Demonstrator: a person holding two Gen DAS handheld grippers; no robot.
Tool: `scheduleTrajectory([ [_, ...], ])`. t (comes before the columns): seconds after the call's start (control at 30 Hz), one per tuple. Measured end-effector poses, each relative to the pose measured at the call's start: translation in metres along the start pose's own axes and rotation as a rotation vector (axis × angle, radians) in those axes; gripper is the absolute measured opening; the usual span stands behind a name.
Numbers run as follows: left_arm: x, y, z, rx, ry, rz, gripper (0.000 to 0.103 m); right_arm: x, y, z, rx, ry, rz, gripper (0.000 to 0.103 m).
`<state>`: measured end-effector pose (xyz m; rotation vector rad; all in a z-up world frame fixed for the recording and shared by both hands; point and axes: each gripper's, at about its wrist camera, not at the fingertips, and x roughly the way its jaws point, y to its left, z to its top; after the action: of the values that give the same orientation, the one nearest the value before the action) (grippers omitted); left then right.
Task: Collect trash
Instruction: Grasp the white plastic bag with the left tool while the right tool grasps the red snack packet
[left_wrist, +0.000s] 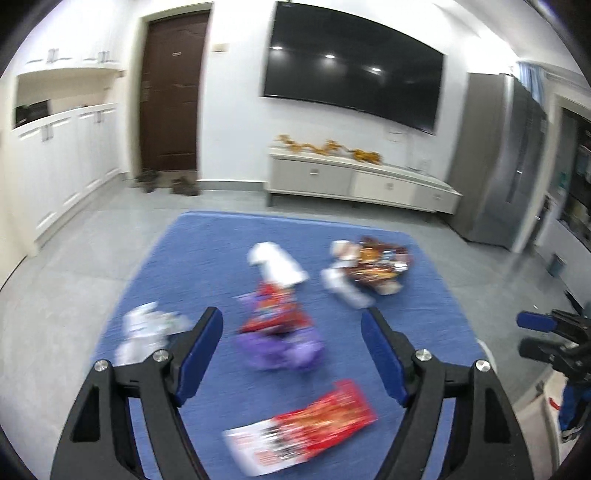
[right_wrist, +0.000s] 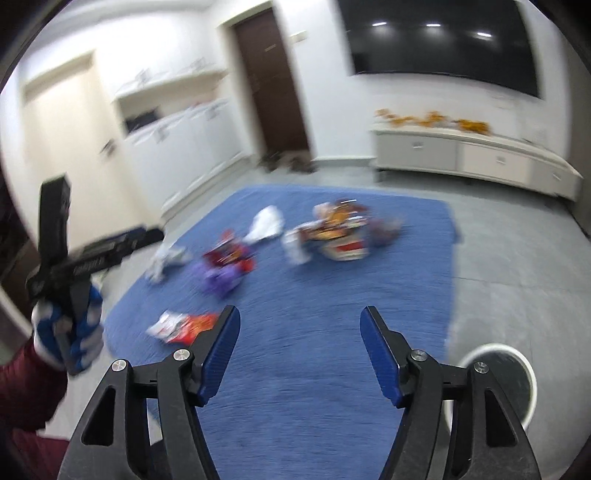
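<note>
a: trash (left_wrist: 277, 328) sits loose on the rug (left_wrist: 207, 258). both jaws gape wide, holding nothing.
b: wrappers are thin and flat, so i'd guess the left gripper (left_wrist: 291, 328) skids over them or snags rug pile.

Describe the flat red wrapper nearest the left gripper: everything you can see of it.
The flat red snack wrapper looks like glossy printed plastic film, red along most of its length with a white end bearing blurred, unreadable print. It lies flat and slanted on the blue rug, apart from the other litter, white end nearer the camera. The open left gripper hangs above it without touching. In the right wrist view it sits near the rug's left edge.
</note>
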<state>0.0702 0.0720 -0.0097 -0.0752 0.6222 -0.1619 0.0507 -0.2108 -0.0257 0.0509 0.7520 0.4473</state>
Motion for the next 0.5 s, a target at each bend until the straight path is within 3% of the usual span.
scheduleTrajectory([
  [0.23, 0.004, 0.079, -0.028, -0.073, 0.033, 0.081, 0.078, 0.058, 0.092, 0.007, -0.254, 0.181, 0.168, 0.074],
  [0.5, 0.038, 0.115, -0.050, -0.084, 0.094, 0.097, 0.083, 0.129, 0.152, -0.010, -0.490, 0.344, 0.227, 0.075],
])
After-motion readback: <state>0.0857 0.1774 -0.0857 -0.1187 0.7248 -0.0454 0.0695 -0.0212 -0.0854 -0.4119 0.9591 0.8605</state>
